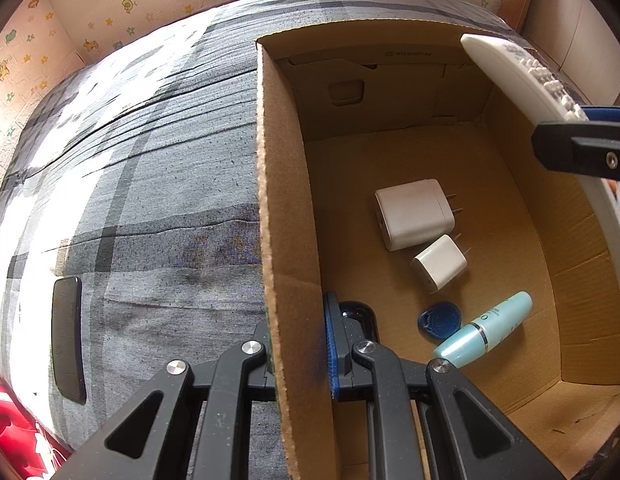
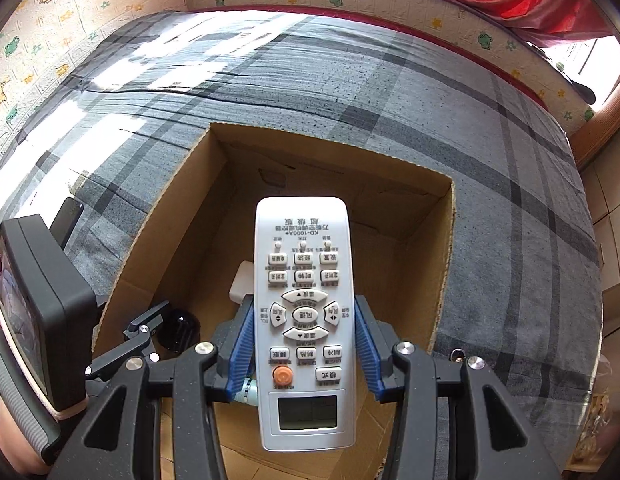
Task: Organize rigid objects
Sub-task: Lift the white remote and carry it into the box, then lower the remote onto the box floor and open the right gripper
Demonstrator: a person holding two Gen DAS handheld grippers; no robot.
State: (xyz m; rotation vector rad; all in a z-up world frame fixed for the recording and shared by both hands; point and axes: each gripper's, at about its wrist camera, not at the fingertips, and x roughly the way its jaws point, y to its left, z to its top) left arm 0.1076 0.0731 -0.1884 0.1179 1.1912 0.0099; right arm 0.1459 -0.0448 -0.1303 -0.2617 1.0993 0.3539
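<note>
Grey plaid cotton covers the bed [image 2: 490,168], flat-woven and lightly creased, and on it sits the open cardboard box [image 2: 444,264], its raw corrugated edge fuzzy and its floor plain brown. The left claw [image 1: 300,354] is clamped together on the box's near-left wall, one pad outside and one inside, steadying it. The right claw [image 2: 306,350] is clamped across the white remote [image 2: 304,312], a long, smooth plastic slab with rubbery buttons and an orange one near its display; its blue ribbed pads press the two long edges. The remote's long axis runs toward twelve o'clock from that claw, hanging over the box's open mouth rather than on the floor of it, so the right hand is the one placed to set it down, and I judge the coming move turns on lowering it lengthwise into the bare cardboard at about one o'clock of the items already inside. In the left wrist view those are a large white charger [image 1: 414,214] with blunt rounded corners and two prongs, a smaller white charger [image 1: 438,263] just beside it toward five o'clock, a glossy pale teal tube [image 1: 484,328] lying tilted, and a small blue plastic tag [image 1: 440,319] touching the tube's cap end. A dark phone [image 1: 68,338] lies flat on the bed well apart, outside the box at nine o'clock.
</note>
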